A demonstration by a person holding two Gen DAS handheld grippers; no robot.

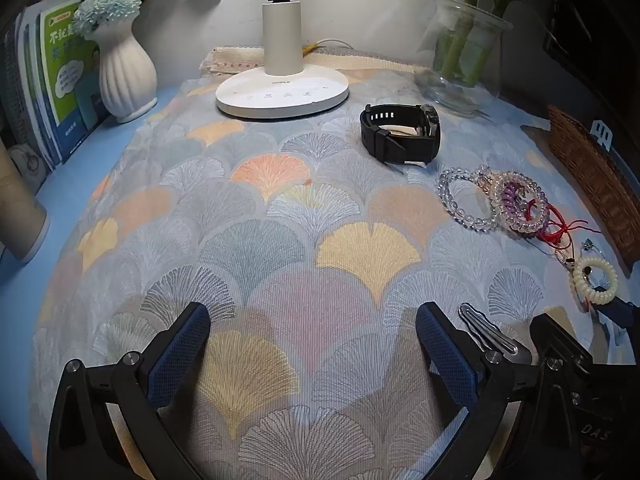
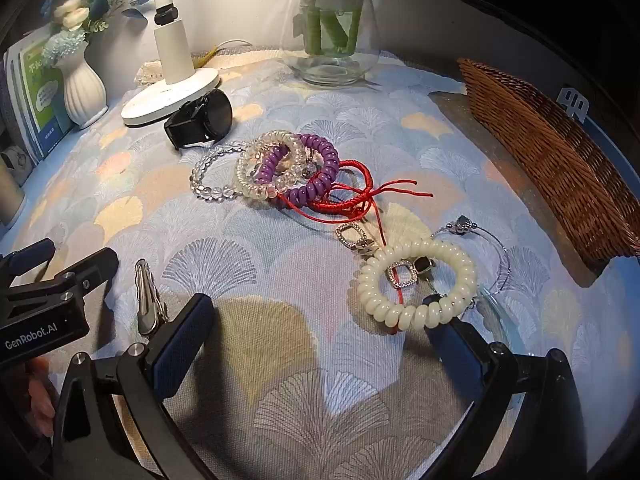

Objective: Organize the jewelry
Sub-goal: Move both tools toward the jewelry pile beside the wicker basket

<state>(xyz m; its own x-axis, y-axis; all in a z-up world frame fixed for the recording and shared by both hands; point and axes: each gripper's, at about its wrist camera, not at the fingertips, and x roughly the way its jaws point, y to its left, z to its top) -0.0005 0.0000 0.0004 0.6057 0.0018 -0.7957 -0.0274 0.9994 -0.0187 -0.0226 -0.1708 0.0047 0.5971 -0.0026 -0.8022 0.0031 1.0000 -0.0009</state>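
Nearest you, both hand-held grippers hang released over the desk [image 1: 280, 240]: the left hand-held gripper [image 1: 312, 344] spread above bare cloth, the right hand-held gripper [image 2: 320, 320] with one pad touching the white coil bracelet [image 2: 416, 280]. Beyond lie the purple coil [image 2: 316, 168], bead bracelets [image 2: 212, 176], then the black watch [image 1: 400, 132]. Right stands the wicker basket [image 2: 552, 160].

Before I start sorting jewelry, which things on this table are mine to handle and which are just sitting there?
For the job:
- black watch
- clear bead bracelet
- purple coil band
- red cord bracelet
- cream coil band
- hair clip
- wicker basket, probably the container

Just lying about:
- lamp
- glass vase
- white vase
- books
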